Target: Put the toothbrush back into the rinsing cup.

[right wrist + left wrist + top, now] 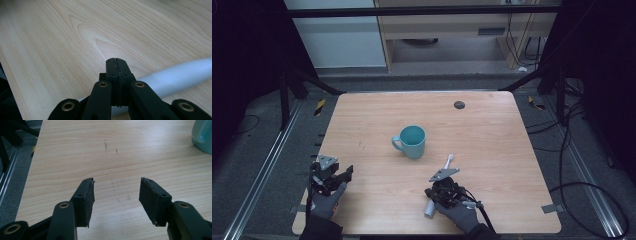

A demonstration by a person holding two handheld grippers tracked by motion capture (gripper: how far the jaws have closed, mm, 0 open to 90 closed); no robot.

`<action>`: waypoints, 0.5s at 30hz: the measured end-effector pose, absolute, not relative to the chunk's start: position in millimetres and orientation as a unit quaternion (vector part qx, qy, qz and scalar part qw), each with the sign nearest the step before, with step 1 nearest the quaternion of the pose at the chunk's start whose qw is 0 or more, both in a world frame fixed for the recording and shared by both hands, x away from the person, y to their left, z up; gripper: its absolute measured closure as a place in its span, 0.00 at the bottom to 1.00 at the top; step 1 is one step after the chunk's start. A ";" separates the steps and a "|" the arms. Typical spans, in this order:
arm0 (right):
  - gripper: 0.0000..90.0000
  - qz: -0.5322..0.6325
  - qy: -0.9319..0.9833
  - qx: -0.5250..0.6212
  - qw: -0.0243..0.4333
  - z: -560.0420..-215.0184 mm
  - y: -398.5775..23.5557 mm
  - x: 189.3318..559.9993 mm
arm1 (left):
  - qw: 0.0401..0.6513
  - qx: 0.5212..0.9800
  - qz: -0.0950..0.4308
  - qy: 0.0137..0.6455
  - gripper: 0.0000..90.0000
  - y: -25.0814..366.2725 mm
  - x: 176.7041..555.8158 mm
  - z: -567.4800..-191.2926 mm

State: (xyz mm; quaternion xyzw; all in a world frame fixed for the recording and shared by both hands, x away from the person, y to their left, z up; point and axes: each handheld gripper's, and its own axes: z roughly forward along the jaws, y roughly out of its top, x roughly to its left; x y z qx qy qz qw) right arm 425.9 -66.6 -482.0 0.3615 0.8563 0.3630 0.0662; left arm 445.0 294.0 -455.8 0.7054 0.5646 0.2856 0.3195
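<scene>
1. Right gripper [443,187] sits low at the near edge of the table [492,150], jaws pressed fully together with nothing between the pads [116,72].
2. White toothbrush [439,186] lies flat on the table under and just beside the right gripper, head pointing toward the mug; in the right gripper view its grey-white handle [180,75] runs behind the shut jaws, not clamped.
3. Left gripper [116,195] at the near-left corner, jaws spread wide over bare wood, holding nothing.
4. Teal mug [412,141] stands upright mid-table, handle to the left, apart from both grippers; the toothbrush head ends near it.
5. Small dark round spot [459,104] on the far side of the table, well clear.
6. Nothing lies between the toothbrush and the mug.
</scene>
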 end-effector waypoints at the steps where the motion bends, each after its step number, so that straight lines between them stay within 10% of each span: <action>1: 1.00 0.363 0.856 0.361 0.067 -481.9 -67.7 425.7 | 0.320 0.705 0.286 0.564 0.50 294.0 445.0 -455.8; 15: 1.00 0.362 0.855 0.366 0.066 -483.0 -74.4 423.2 | 0.320 0.706 0.285 0.564 0.50 293.6 445.1 -455.8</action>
